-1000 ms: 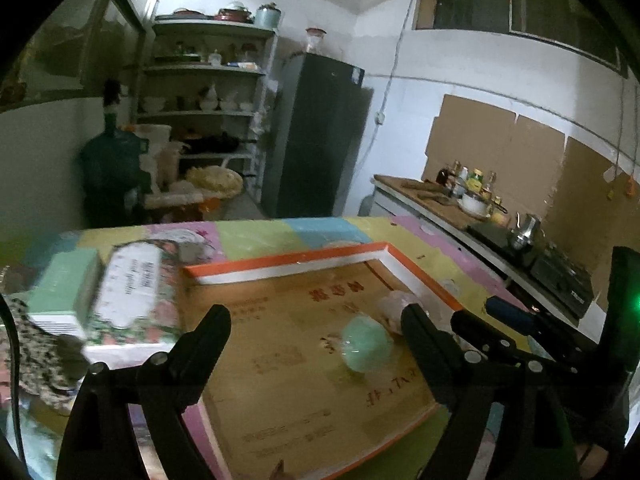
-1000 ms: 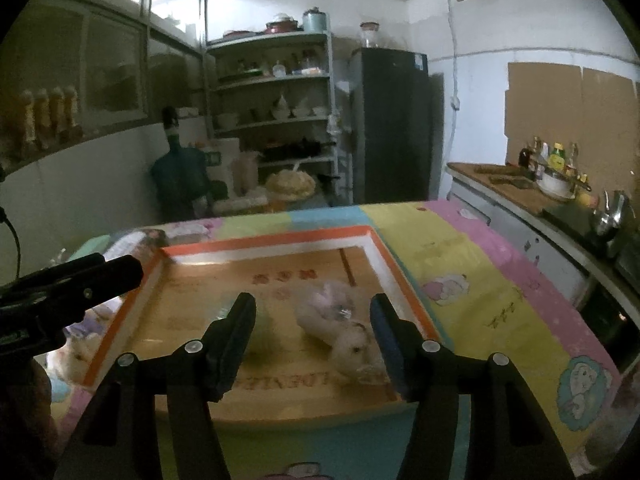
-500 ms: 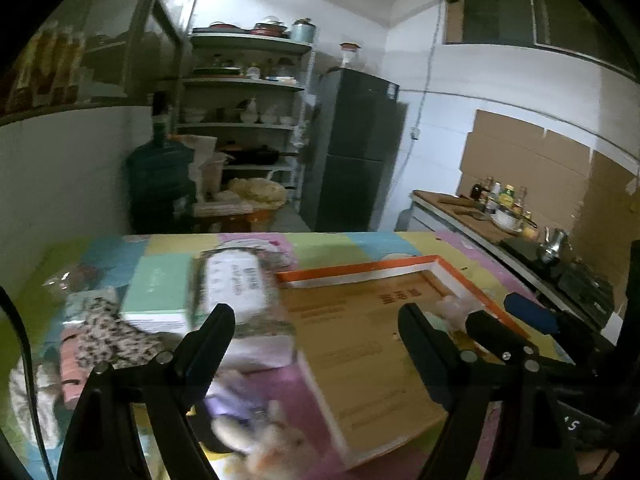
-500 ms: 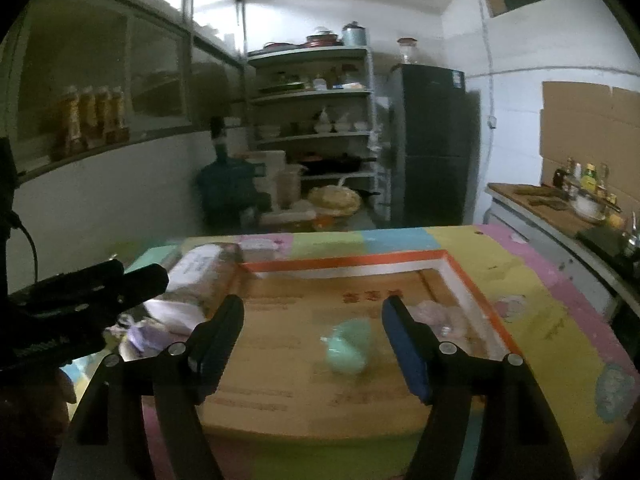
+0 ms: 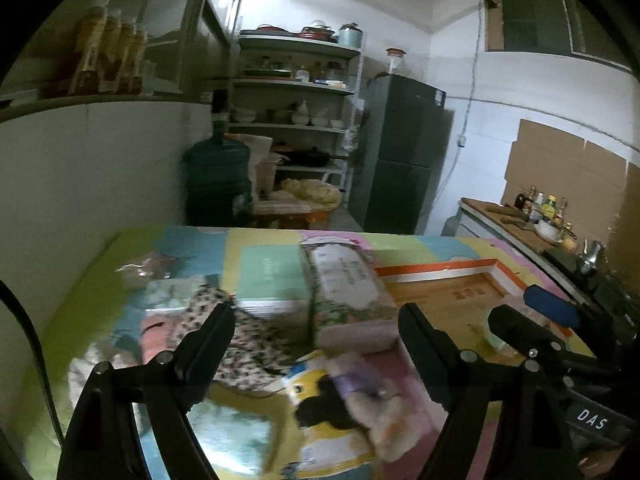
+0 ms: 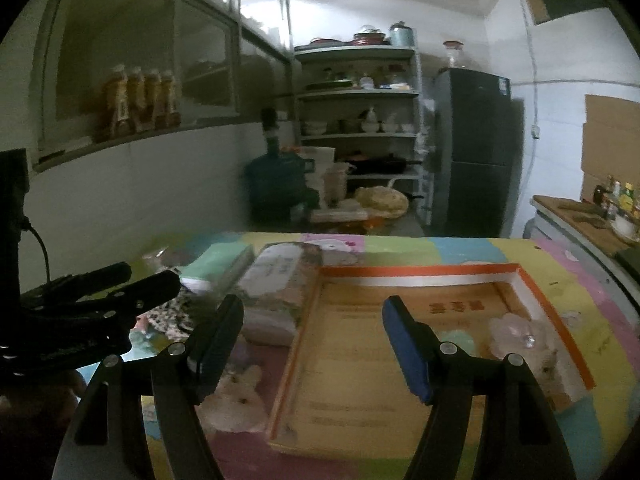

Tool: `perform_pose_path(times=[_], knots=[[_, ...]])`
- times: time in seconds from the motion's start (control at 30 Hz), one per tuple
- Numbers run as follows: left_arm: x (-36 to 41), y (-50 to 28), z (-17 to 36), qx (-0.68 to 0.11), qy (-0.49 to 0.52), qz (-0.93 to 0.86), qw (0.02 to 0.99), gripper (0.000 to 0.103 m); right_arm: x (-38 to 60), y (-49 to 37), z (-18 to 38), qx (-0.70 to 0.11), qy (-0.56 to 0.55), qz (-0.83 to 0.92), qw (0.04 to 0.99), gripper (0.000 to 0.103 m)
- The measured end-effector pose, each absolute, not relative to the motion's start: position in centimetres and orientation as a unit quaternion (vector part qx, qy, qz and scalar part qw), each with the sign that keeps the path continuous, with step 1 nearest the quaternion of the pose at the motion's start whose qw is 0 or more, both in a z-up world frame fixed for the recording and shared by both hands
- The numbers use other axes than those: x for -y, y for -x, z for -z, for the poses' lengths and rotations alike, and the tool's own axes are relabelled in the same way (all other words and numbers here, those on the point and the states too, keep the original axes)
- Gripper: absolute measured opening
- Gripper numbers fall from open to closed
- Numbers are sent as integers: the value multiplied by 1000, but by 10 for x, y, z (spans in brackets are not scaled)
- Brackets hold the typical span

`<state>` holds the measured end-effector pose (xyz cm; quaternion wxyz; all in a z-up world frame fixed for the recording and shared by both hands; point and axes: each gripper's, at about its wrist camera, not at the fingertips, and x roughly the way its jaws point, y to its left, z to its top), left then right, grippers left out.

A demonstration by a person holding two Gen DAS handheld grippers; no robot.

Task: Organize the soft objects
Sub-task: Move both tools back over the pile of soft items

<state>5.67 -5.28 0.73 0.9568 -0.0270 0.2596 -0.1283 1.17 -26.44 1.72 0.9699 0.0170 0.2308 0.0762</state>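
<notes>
Step in hand: fetching the next soft item. Both the left gripper (image 5: 316, 344) and right gripper (image 6: 312, 332) stand empty, jaws apart. Next: close on the plush toy (image 6: 236, 396) beside the box (image 6: 420, 270).

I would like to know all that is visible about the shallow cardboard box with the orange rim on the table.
The cardboard box is a wide, shallow open tray lying flat on the colourful table cover. Its rim is orange, its inner walls white, its brown floor printed with red characters and blurred text. A pale green soft toy and a pinkish plush toy lie inside at its right end. A floral tissue pack lies against its left wall. Neither claw touches it.
</notes>
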Motion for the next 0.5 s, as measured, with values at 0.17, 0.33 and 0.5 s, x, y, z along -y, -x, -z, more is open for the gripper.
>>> perform_pose_path(times=[0.17, 0.33, 0.5], knots=[[30, -55, -5, -259, 29, 110, 959, 84, 244, -15, -17, -234, -8, -93, 968, 74], [18, -55, -5, -259, 29, 97, 961, 84, 228, -17, -18, -236, 0, -108, 966, 74], [5, -52, -4, -257, 26, 83, 963, 84, 212, -20, -17, -237, 7, -122, 964, 74]])
